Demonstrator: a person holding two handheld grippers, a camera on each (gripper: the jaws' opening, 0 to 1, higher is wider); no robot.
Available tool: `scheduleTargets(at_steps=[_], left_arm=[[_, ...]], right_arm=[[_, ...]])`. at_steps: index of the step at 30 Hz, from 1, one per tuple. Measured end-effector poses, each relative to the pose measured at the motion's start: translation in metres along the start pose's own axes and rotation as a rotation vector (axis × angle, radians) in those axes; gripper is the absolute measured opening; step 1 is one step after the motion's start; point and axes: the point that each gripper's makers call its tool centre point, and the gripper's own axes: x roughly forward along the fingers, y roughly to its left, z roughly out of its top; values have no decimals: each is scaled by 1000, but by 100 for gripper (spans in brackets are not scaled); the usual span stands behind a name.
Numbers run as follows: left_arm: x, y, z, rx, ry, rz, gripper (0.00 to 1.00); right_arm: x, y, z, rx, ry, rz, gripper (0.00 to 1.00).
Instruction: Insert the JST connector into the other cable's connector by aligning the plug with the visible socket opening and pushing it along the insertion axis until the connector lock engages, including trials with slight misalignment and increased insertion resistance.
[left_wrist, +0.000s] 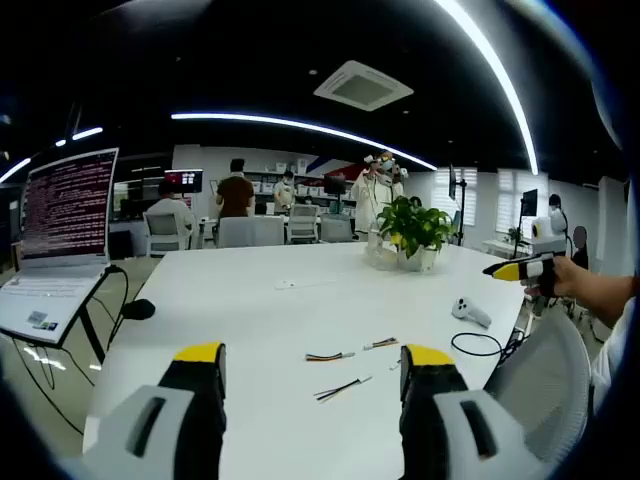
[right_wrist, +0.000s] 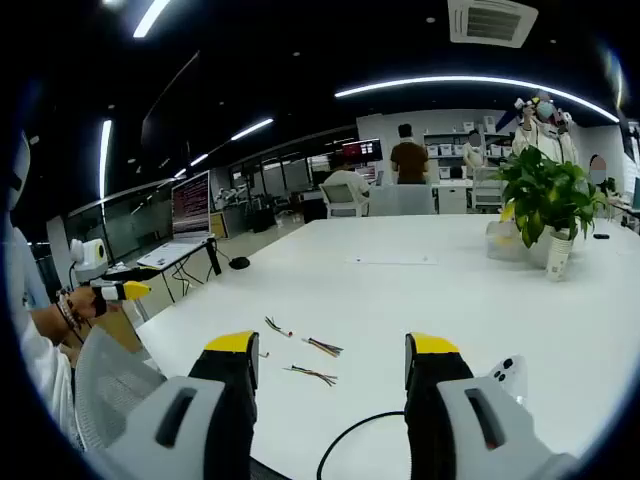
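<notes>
In the left gripper view, an open laptop (left_wrist: 62, 235) with red text on its screen sits on a stand at the far left, beside the white table (left_wrist: 300, 300). A dark computer mouse (left_wrist: 137, 310) lies at the table's left edge. The left gripper (left_wrist: 314, 372) rises from the bottom of the view with its yellow-tipped jaws set wide apart and nothing between them. Past the jaws, three short wired JST cables lie on the table, apart from one another: one (left_wrist: 329, 356) in the middle, one (left_wrist: 381, 344) to its right, and one (left_wrist: 343, 389) nearer, just left of the right jaw. Far behind them a potted plant (left_wrist: 413, 232) stands on the table. To the right lie a white handheld controller (left_wrist: 472, 312) and a black cable loop (left_wrist: 478, 347) near the table's edge. At the far right a hand holds the right gripper (left_wrist: 520, 269) in the air; how far its jaws are open I cannot tell here.

In the right gripper view, the left gripper (right_wrist: 118, 291) shows at the far left, off the table. The right gripper (right_wrist: 333, 365) also stands wide open and empty. The three cables (right_wrist: 313, 374) lie between and beyond its jaws.
</notes>
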Motion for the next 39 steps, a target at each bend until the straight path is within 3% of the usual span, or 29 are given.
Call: scheduleTargets(at_steps=[39], left_arm=[[-4,3,0,-9,-1,12,67]], right_arm=[[7,2,-1,7,8,20,56]])
